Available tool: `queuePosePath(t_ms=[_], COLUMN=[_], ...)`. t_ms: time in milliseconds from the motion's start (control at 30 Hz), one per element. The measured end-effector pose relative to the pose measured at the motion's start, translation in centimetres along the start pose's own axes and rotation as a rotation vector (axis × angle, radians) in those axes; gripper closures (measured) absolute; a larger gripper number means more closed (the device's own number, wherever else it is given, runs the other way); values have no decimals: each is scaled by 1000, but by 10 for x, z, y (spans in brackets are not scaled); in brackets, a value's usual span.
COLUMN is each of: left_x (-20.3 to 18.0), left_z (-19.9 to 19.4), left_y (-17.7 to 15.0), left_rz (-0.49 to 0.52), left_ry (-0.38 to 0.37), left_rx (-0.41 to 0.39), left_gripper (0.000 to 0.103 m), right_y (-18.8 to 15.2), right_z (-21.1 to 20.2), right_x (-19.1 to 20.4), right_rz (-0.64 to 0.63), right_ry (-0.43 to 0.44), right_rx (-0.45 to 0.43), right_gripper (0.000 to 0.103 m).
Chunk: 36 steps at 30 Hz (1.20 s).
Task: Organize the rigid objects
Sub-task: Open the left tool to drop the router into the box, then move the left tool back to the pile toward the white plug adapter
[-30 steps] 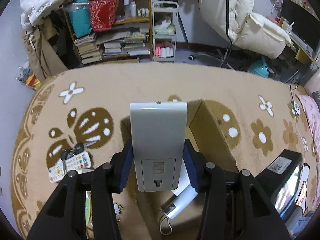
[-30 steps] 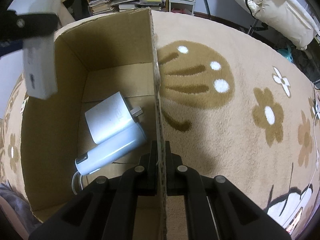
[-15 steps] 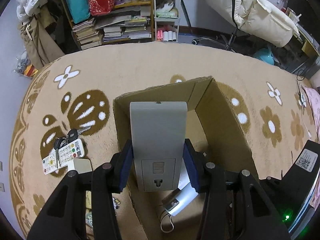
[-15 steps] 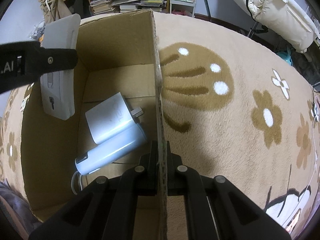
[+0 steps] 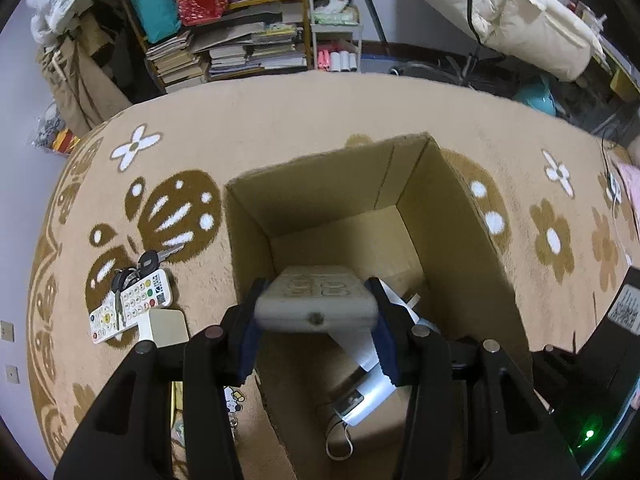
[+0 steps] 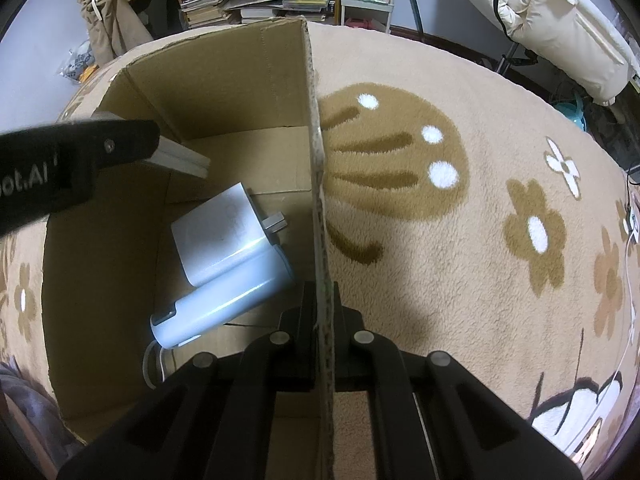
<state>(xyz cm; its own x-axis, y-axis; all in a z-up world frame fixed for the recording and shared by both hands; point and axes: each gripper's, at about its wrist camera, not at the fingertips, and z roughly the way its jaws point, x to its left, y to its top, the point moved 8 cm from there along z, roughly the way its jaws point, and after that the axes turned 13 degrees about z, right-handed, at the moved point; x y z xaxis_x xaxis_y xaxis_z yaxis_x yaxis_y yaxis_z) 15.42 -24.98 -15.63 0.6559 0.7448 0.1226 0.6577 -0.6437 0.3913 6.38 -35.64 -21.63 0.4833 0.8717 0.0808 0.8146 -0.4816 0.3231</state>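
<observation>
My left gripper is shut on a grey flat device, tipped forward and held inside the open cardboard box. In the right wrist view the same device pokes out from the left gripper's black finger above the box floor. A white power adapter and a pale blue cylindrical gadget lie on the box bottom. My right gripper is shut on the box's right wall, pinching the cardboard edge.
Left of the box on the flower-patterned carpet lie a white remote, a bunch of keys and a small cream block. A bookshelf, a white cart and an office chair stand beyond the carpet.
The left gripper carried the grey device forward and down into the box, tilting it from upright to nearly flat. The right gripper kept its hold on the box wall.
</observation>
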Motion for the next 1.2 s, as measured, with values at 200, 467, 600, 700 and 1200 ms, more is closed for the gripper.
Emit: queuePosePath(t_ms=[200, 467, 600, 700, 1200], left_x=[2, 8, 20, 35, 128], left_z=[-19, -65, -80, -82, -54], left_y=[7, 16, 12, 6, -36], left_rz=[17, 60, 92, 76, -127], left_ry=[4, 44, 116, 128, 132], left_rx=[-46, -148, -167, -154, -90], left_gripper=[47, 17, 4, 4, 4], right_y=[0, 0, 1, 1, 1], right_z=[-2, -3, -3, -3, -2], right_x=[0, 1, 2, 2, 3], right_rz=[0, -2, -5, -7, -8], right_ry=[7, 7, 5, 3, 2], right_rx=[-4, -8, -8, -9, -7], right_gripper=[98, 98, 98, 98, 98])
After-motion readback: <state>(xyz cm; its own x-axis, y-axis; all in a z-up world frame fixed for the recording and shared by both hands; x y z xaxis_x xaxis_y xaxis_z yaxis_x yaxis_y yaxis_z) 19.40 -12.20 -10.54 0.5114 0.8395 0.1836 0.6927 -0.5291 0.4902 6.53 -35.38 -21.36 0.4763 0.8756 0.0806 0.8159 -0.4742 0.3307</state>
